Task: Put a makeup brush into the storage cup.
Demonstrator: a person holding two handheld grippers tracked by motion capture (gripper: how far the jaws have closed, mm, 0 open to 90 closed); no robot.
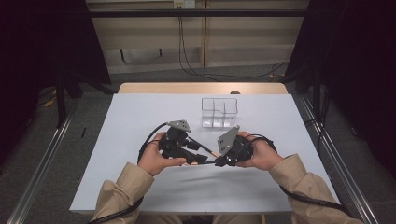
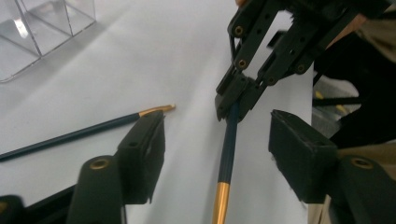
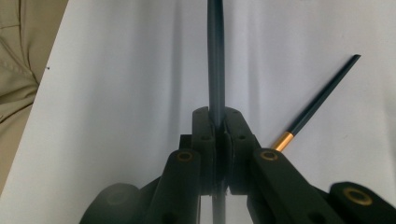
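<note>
A dark blue chopstick [image 3: 215, 56] with a gold end [image 2: 221, 200] is clamped in my right gripper [image 3: 217, 121], which is shut on its thin part. The same chopstick [image 2: 227, 154] runs between the jaws of my left gripper [image 2: 217, 135]; those jaws stand open on either side of it and do not touch it. A second, matching chopstick [image 2: 84, 133] lies flat on the white table [image 1: 140, 116], just left of the left jaw. In the high view the left gripper [image 1: 198, 158] and the right gripper [image 1: 218, 162] meet tip to tip near the table's front middle.
A clear plastic box with compartments [image 1: 219, 112] stands behind the grippers, towards the table's far edge; its corner [image 2: 42, 28] shows in the left gripper view. A beige sleeve [image 3: 14, 70] lies at the left of the right gripper view. Cables trail from both grippers.
</note>
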